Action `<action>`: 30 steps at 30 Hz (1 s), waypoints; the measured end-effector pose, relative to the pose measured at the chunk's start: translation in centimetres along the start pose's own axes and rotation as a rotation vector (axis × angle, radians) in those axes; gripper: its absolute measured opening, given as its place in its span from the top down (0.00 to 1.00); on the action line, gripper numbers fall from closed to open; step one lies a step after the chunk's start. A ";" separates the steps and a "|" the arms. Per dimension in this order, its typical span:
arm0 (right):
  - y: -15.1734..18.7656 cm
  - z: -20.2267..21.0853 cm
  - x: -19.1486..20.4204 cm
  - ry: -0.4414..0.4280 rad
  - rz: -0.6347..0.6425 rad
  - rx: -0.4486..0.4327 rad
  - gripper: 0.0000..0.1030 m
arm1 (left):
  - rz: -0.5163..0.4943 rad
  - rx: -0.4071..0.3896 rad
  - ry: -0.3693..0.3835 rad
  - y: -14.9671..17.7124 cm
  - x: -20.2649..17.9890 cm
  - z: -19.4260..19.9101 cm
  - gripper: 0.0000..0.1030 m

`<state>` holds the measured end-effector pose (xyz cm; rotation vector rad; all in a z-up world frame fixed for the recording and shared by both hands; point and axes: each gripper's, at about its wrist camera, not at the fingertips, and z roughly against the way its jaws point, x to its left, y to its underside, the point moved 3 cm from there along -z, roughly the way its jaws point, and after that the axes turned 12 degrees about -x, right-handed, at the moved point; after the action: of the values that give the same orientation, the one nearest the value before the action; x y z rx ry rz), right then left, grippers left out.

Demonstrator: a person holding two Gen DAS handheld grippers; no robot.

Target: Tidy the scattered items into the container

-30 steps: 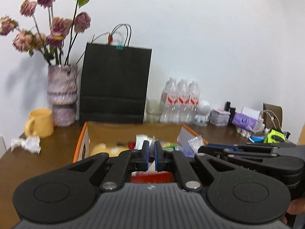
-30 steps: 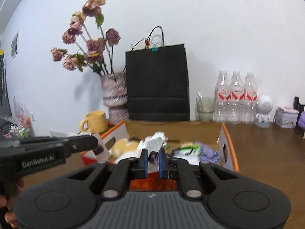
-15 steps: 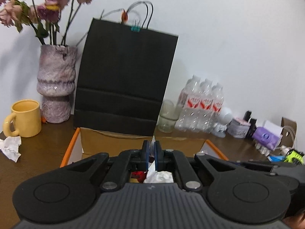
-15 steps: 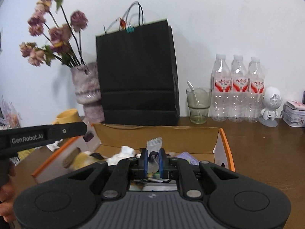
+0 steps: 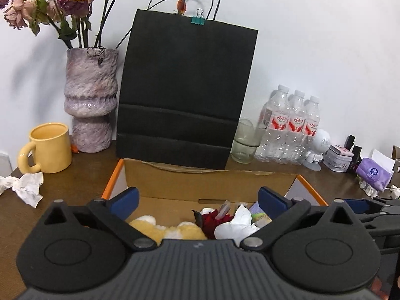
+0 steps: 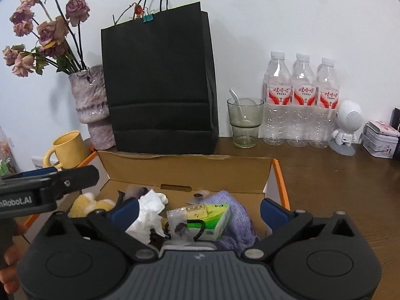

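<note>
Both our jaws, pinched on scraps half a second ago, now gape wide and empty over the box (image 6: pixel 275 172), left gripper (image 5: pixel 197 200) above tissue (image 5: pixel 237 227), right gripper (image 6: pixel 198 211) above packet (image 6: pixel 178 225); crumpled paper (image 5: pixel 26 188) still lies outside

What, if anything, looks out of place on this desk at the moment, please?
A crumpled white tissue lies loose on the wooden table, left of the cardboard box and just in front of the yellow mug. Other scraps are already in the box, so this one looks missed.
</note>
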<state>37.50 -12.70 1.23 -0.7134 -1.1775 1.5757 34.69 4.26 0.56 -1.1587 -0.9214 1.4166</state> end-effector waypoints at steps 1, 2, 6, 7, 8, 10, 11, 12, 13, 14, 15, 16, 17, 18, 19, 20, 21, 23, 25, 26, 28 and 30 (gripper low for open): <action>-0.1 0.1 0.0 0.000 0.002 -0.001 0.00 | 0.005 0.002 -0.005 0.0 0.1 0.0 0.00; -0.1 0.3 0.1 -0.001 0.004 -0.004 0.00 | 0.008 0.004 -0.008 -0.1 0.1 0.1 0.00; -0.2 0.5 0.3 0.000 0.012 -0.004 0.00 | 0.006 0.006 -0.016 -0.2 0.1 0.1 0.00; -0.1 0.4 0.3 0.001 0.012 -0.002 0.00 | 0.004 0.009 -0.017 -0.2 0.1 0.1 0.00; -0.1 0.4 0.3 0.001 0.013 0.001 0.00 | 0.001 0.011 -0.017 -0.2 0.0 0.1 0.00; -0.1 0.4 0.3 0.004 0.013 0.003 0.00 | -0.004 0.016 -0.016 -0.1 -0.1 0.0 0.00; -0.1 0.4 0.3 0.005 0.014 0.004 0.00 | -0.006 0.018 -0.017 -0.1 -0.1 0.0 0.00; -0.1 0.4 0.4 0.005 0.014 0.005 0.00 | -0.008 0.020 -0.018 -0.1 -0.2 0.0 0.00; -0.1 0.4 0.4 0.005 0.015 0.007 0.00 | -0.011 0.022 -0.019 0.0 -0.2 0.1 0.00; -0.1 0.5 0.4 0.006 0.017 0.009 0.00 | -0.013 0.025 -0.021 0.0 -0.3 0.1 0.00; -0.1 0.5 0.4 0.006 0.019 0.011 0.00 | -0.015 0.025 -0.022 0.0 -0.3 0.2 0.00; -0.1 0.6 0.5 0.007 0.020 0.010 0.00 | -0.015 0.025 -0.020 0.0 -0.3 0.3 0.00; -0.1 0.8 0.5 0.006 0.021 0.009 0.00 | -0.016 0.024 -0.019 -0.1 -0.4 0.4 0.00; -0.1 0.9 0.6 0.007 0.023 0.008 0.00 | -0.018 0.024 -0.018 -0.1 -0.5 0.6 0.00; -0.1 1.2 0.6 0.008 0.023 0.006 0.00 | -0.019 0.023 -0.017 -0.1 -0.5 0.8 0.00; -0.1 1.4 0.6 0.010 0.024 0.004 0.00 | -0.019 0.021 -0.017 -0.2 -0.6 1.0 0.00; -0.1 1.7 0.6 0.013 0.024 0.002 0.00 | -0.018 0.020 -0.017 -0.2 -0.7 1.3 0.00; -0.1 2.3 0.7 0.018 0.026 -0.005 0.00 | -0.013 0.017 -0.018 -0.2 -0.7 1.9 0.00; -0.1 3.1 0.7 0.022 0.022 -0.007 0.00 | -0.006 0.018 -0.019 -0.3 -0.7 2.6 0.00; 0.0 3.5 0.8 0.022 0.019 -0.007 0.00 | -0.004 0.016 -0.020 -0.3 -0.7 3.1 0.00; 0.2 4.4 0.8 0.025 0.014 -0.006 0.00 | -0.003 0.013 -0.020 -0.2 -0.8 4.0 0.00; 0.5 5.4 0.8 0.030 0.010 -0.004 0.00 | -0.005 0.015 -0.021 0.0 -0.9 5.0 0.00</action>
<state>32.34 -13.78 2.71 -0.7439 -1.1569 1.5669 29.86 3.59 1.94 -1.1314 -0.9267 1.4318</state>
